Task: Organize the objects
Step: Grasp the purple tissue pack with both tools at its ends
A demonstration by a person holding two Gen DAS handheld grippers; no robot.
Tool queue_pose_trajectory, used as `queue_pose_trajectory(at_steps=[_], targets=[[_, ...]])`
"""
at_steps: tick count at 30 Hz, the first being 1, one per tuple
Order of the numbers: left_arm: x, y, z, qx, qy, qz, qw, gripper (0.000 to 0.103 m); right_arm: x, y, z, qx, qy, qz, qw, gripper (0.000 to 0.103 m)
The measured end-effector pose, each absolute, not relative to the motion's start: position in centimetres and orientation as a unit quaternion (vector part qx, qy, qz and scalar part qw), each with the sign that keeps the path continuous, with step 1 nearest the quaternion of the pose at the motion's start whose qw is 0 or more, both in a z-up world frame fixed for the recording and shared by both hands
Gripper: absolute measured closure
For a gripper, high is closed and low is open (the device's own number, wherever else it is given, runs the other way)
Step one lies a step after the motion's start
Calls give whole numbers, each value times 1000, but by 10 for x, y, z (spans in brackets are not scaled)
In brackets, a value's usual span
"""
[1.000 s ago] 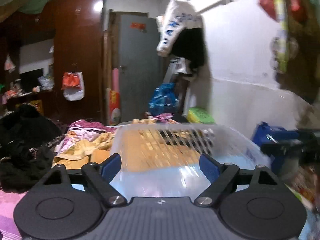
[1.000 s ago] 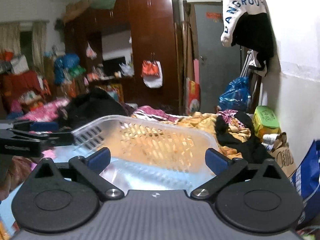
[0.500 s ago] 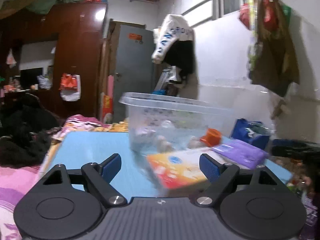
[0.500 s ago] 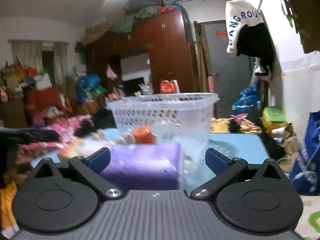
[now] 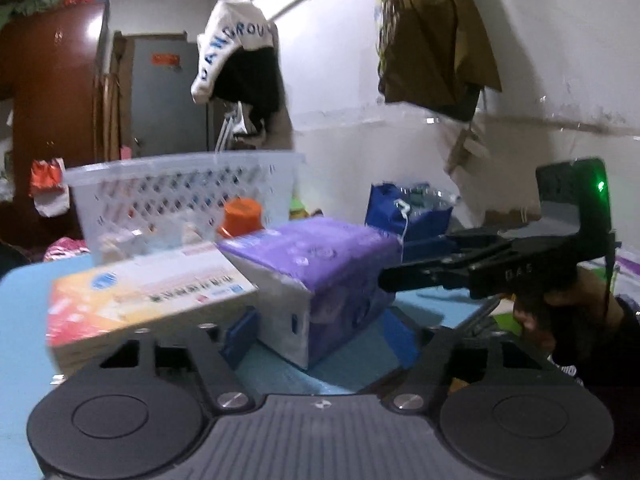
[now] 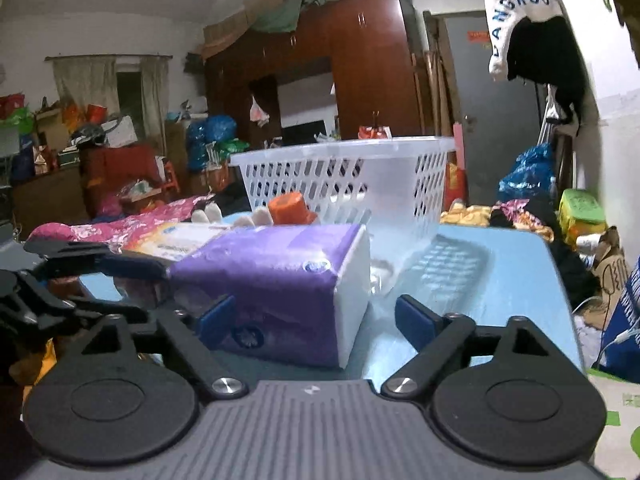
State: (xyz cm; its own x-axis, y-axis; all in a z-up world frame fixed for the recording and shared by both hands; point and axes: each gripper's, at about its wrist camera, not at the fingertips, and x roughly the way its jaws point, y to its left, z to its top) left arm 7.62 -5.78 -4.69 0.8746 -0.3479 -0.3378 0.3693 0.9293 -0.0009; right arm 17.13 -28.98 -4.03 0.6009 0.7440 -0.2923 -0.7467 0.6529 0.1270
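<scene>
Both grippers were down at the blue table (image 6: pixel 500 280), closing in on the same purple tissue pack (image 6: pixel 280 280) from two sides. I had the right gripper (image 6: pixel 316 320) with its jaws part spread and closing; the pack sat between them but off to the left finger, which looked to be touching its wrapper, while the right finger stood clear with bare table between it and the pack's white end. So nothing was pinched there yet, as far as I could judge.

The left gripper (image 5: pixel 320 332) was closing too, jaws part spread, the near corner of the pack (image 5: pixel 320 280) between the blue pads. Whether they pressed on it I couldn't tell through the blur. Just left of the left finger lay the orange and white box (image 5: pixel 148 292), its edge very close.

Beyond the jaws, behind the pack, stood the white basket (image 6: pixel 348 176), with an orange cap (image 6: pixel 288 208) and some small pale things in front of it.

What worried me: two grippers on one soft pack. If both clamped, they could tug against each other and crumple or tear the wrapper. The right jaws were off-centre, so closing might simply shove the pack sideways into the box rather than grip it. And the left finger could catch the box edge and drag it along.
</scene>
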Motion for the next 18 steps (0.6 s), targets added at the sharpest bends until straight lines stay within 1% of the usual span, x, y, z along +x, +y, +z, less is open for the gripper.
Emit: queue_pose_trajectory(at_steps=[2, 3, 4, 6, 9, 10, 11, 14, 18], targets=[[89, -55, -51, 19, 173, -185, 967, 46, 168, -290, -46, -2, 162, 422, 892, 28], [94, -54, -53, 9, 176, -186, 967, 47, 167, -291, -48, -2, 161, 427, 890, 32], [96, -51, -54, 5, 176, -183, 967, 48, 167, -292, -50, -3, 161, 434, 886, 33], [100, -51, -55, 6, 172, -179, 969, 50, 167, -293, -52, 2, 162, 446, 880, 43], [101, -52, -56, 11, 166, -178, 970, 51, 164, -293, -54, -9, 154, 444, 883, 45], [100, -53, -57, 15, 164, -177, 970, 53, 163, -293, -54, -10, 154, 443, 883, 45], [98, -54, -57, 18, 159, -174, 972, 55, 162, -294, -54, -8, 153, 442, 884, 48], [96, -55, -56, 24, 146, -167, 975, 59, 155, -296, -53, -3, 145, 435, 889, 55], [91, -55, -53, 29, 138, -170, 975, 60, 144, -290, -50, -18, 136, 417, 898, 56]])
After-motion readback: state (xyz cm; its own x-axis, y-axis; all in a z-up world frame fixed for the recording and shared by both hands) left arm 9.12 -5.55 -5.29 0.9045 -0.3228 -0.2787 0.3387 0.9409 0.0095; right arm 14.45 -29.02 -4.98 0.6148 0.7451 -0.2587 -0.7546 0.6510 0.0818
